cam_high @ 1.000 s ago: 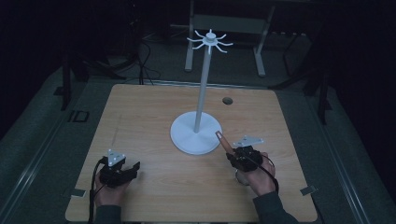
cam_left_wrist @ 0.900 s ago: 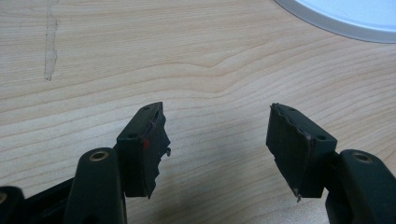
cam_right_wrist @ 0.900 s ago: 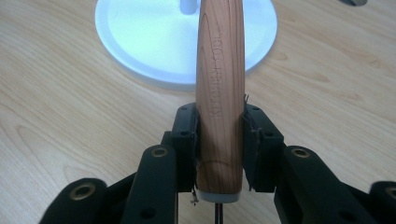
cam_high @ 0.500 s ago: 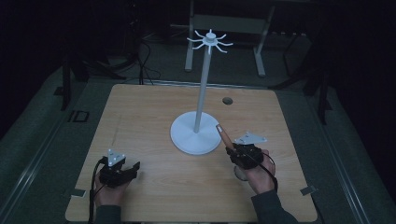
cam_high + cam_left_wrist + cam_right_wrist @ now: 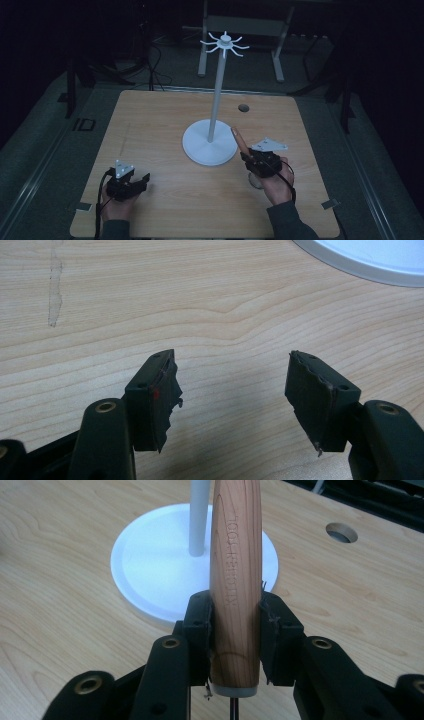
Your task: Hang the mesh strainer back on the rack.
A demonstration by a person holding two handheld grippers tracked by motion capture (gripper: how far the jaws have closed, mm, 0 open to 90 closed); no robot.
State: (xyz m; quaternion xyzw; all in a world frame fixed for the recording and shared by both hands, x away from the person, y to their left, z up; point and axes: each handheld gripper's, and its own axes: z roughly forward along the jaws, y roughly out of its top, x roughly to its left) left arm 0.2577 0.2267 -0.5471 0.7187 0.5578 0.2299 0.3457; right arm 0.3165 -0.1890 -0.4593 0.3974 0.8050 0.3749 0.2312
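Observation:
A white hook stand rises from its round base (image 5: 197, 149) at the table's middle, its pole (image 5: 216, 100) topped by a ring of hooks (image 5: 225, 44). Just right of the base, my right gripper (image 5: 248, 159) is shut on a wooden tool handle (image 5: 239, 140) that points up and away toward the stand. In the right gripper view the jaws (image 5: 235, 625) clamp the handle (image 5: 235, 555) near its lower end, where a thin metal shaft starts; the base (image 5: 150, 565) lies behind. My left gripper (image 5: 142, 179) rests at the front left, open and empty (image 5: 232, 400).
The wooden table (image 5: 150, 125) has a small round hole (image 5: 243, 108) behind the stand, also visible in the right gripper view (image 5: 341, 532). The stand's base edge (image 5: 370, 255) lies beyond the left gripper. A dark floor with cables and a metal frame surrounds the table.
My right gripper has moved slightly up and away with the wooden handle, bringing its tip closer to the stand. The left gripper has stayed put.

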